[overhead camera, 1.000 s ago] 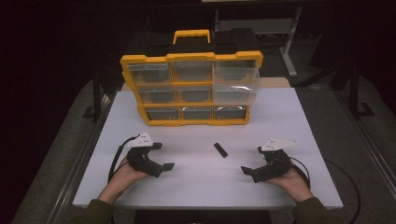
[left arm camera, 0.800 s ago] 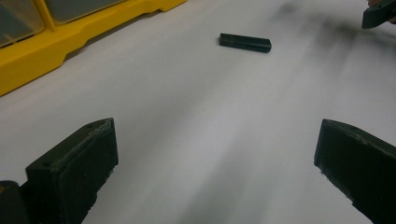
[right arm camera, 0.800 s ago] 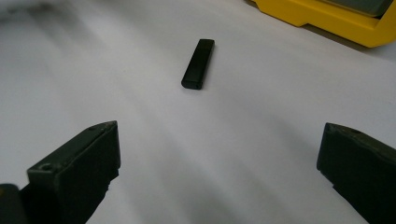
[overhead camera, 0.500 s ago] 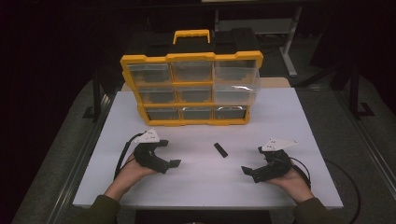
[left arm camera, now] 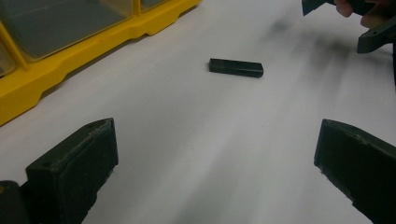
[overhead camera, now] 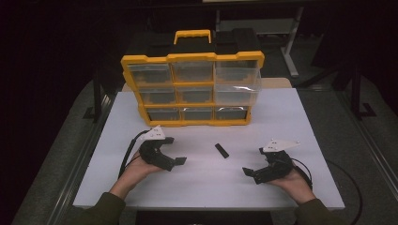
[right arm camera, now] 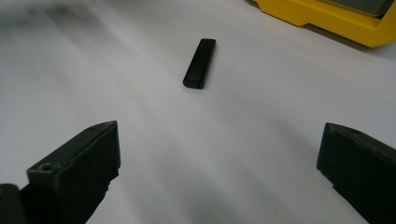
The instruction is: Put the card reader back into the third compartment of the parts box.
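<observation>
- From the high view I see my left tool (overhead camera: 171, 157) at lower left of the frame and my right tool (overhead camera: 257, 174) at lower right, both low over the white table (overhead camera: 300, 117).
- The small black bar (overhead camera: 222, 150) lies flat on the table between them, just below the middle of the frame.
- The yellow drawer organizer (overhead camera: 192, 89) stands upright at upper centre; the high view alone shows its handle and three rows of clear drawers.
- My left gripper view puts the black bar (left arm camera: 236, 67) at upper centre, lying crosswise, with the organizer (left arm camera: 70, 60) at upper left and the right tool (left arm camera: 373, 28) in the upper right corner.
- My right gripper view has the bar (right arm camera: 200, 63) pointing away from me, upper centre, organizer base (right arm camera: 327, 18) at upper right.
- Both tools stand wide open, jaws far apart, gripping nothing.
- Compared with a second ago, my left tool has shifted up and inward toward the bar; the right tool and the bar stay put.
</observation>
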`<action>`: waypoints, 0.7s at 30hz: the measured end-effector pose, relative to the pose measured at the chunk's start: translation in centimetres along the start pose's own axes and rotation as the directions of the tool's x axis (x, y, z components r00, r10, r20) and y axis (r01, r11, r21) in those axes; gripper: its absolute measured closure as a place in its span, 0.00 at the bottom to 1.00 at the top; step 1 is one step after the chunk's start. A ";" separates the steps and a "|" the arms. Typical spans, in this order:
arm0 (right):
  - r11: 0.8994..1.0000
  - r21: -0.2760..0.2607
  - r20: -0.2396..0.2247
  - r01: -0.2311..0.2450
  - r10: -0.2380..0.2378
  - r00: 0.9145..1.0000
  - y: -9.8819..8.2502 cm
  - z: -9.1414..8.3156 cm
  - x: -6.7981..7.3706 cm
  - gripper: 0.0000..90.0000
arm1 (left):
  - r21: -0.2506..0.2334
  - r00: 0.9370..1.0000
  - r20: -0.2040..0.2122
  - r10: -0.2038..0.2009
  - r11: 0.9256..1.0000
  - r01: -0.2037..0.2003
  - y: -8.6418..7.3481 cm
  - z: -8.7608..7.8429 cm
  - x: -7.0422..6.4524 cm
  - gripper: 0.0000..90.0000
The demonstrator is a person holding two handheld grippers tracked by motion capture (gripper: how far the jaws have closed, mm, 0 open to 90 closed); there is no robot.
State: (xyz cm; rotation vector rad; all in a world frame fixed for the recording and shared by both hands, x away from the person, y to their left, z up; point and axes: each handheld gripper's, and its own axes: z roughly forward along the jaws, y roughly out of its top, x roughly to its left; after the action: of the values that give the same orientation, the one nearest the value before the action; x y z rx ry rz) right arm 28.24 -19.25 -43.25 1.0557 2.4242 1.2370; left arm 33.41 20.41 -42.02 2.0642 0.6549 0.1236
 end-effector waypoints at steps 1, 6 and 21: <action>1.000 -0.001 -0.001 -0.003 0.003 1.000 0.0 0.0 0.0 0.00 | 0.000 1.000 0.004 -0.001 1.000 0.001 0.1 0.1 0.0 0.00; 1.000 -0.002 0.000 -0.001 0.001 1.000 0.0 0.0 0.0 0.00 | -0.006 1.000 0.009 0.005 1.000 -0.005 0.6 0.6 -0.2 0.00; 1.000 -0.009 -0.004 -0.007 0.007 1.000 -0.1 -0.3 0.0 0.00 | -0.011 0.999 0.045 0.025 1.000 -0.025 2.2 2.8 -0.9 0.00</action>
State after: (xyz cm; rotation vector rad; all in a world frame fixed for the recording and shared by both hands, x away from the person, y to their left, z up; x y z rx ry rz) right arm 28.02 -19.47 -43.16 1.0613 2.4176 1.2515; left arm 34.48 16.88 -41.66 2.0595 0.5994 0.0941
